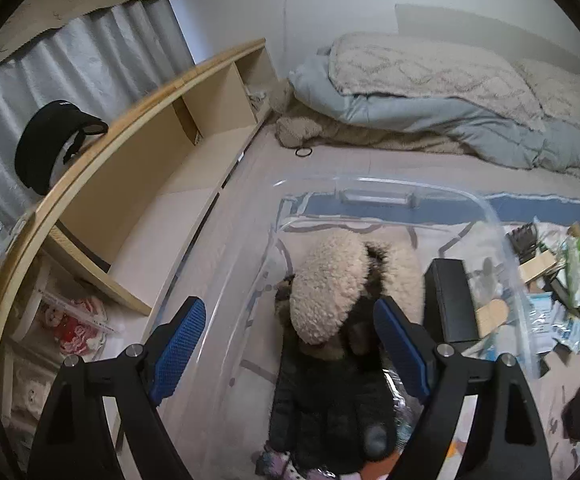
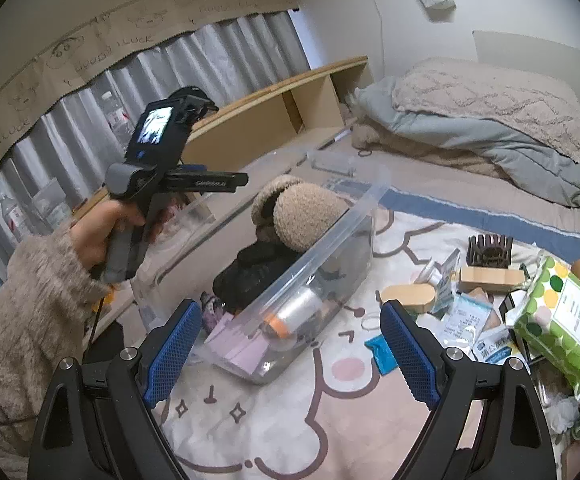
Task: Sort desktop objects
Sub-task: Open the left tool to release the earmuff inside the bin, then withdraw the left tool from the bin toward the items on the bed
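**Inspector:** Left gripper (image 1: 290, 336) hangs over the clear bin (image 2: 329, 240), fingers apart, holding nothing; the fleece earmuffs (image 1: 329, 280) lie inside, directly ahead.

**Clerk:** And the right?

**Inspector:** Right gripper (image 2: 290, 348) also spread and empty. Unsorted clutter (image 2: 489, 300) sits lower right, nearer it, on the patterned blanket (image 2: 290, 420). Bedroom; bedding (image 2: 489, 120) upper right.

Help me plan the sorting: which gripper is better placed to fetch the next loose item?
Right gripper: open, facing the loose pile, near the wooden block. Left gripper is over the clear bin.
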Tool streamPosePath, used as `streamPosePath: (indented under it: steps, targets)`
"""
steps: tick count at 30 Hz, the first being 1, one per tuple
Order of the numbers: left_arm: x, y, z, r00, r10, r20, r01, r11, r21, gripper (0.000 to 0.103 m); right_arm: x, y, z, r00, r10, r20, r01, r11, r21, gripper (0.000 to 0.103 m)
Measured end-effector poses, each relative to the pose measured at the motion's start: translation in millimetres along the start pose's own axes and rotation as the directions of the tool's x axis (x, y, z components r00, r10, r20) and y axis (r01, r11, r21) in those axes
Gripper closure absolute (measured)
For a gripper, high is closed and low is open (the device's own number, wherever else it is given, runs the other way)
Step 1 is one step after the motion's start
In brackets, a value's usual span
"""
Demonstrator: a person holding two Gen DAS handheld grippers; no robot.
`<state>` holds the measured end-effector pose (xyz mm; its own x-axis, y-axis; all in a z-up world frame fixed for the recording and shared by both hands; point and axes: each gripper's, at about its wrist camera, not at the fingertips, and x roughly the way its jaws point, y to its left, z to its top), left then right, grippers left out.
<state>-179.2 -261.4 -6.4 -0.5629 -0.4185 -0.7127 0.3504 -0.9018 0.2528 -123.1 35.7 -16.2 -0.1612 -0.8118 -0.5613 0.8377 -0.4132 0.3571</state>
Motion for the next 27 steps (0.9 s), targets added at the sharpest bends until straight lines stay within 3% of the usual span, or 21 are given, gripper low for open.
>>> streamPosePath:
  steps: [11,14,16,19,27]
  targets:
    - [-74.1,-24.4,-11.5,0.986,-0.091,0.141,0.095,0.995,-0.023,0.016,-29.2,5.3,4.8,0.987,-0.051,0.149,0.056,0.998,-0.023,0.012]
    - [-89.6,-31.2,-16.3,0.979,-0.115,0.170,0.120,0.993,-0.017,0.014,-39.6,6.1,6.0,0.980,-0.077,0.186,0.082,0.996,-0.018,0.000]
    - [-100.8,-35.4,-20.7,0.973,-0.126,0.193,0.131,0.991,-0.014,0.005,-46.6,7.0,5.1,0.972,-0.097,0.213,0.104,0.994,-0.019,0.000]
    - [-117.4,-42.2,-28.8,0.964,-0.134,0.230,0.138,0.990,-0.004,0.000,-54.5,6.1,3.4,0.961,-0.133,0.241,0.142,0.990,-0.019,0.000]
    - [-151.2,-58.6,-42.2,0.943,-0.173,0.285,0.174,0.984,0.019,0.000,-74.3,-6.4,-3.0,0.921,-0.263,0.289,0.277,0.961,-0.008,0.000]
